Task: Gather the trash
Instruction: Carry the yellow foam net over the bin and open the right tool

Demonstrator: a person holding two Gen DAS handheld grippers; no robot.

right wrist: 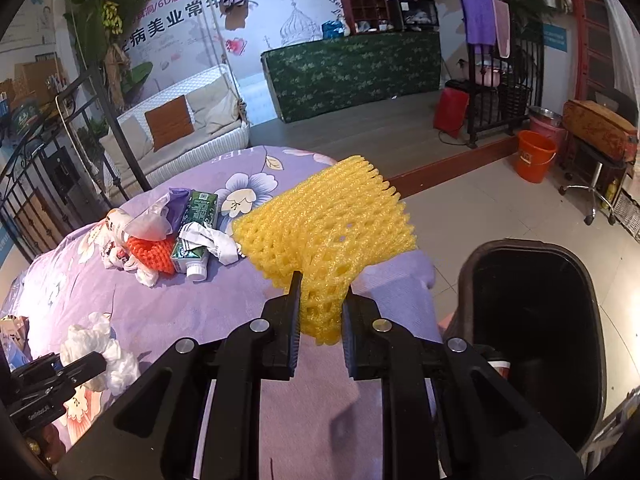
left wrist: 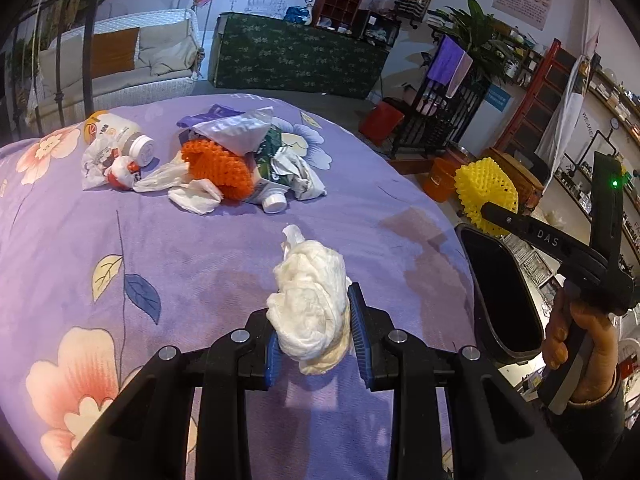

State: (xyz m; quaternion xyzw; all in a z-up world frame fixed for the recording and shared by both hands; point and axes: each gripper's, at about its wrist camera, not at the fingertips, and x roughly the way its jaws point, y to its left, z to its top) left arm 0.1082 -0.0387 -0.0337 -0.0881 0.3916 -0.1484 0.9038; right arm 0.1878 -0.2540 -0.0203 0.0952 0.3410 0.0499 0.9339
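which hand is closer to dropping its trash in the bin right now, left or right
Right. The right gripper holds the yellow foam net beside the black bin; the left gripper holds its tissue wad over the table.

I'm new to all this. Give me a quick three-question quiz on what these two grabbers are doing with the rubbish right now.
1. True or false: the left gripper is shut on a crumpled white tissue.
2. What does the right gripper hold? A) orange foam net B) yellow foam net C) toothpaste tube
3. Fill in: the dark bin stands on the floor beside the ____ floral tablecloth.

Key: 1 true. 2 B, the yellow foam net; the orange foam net and toothpaste tube lie in the pile on the table. 3 purple.
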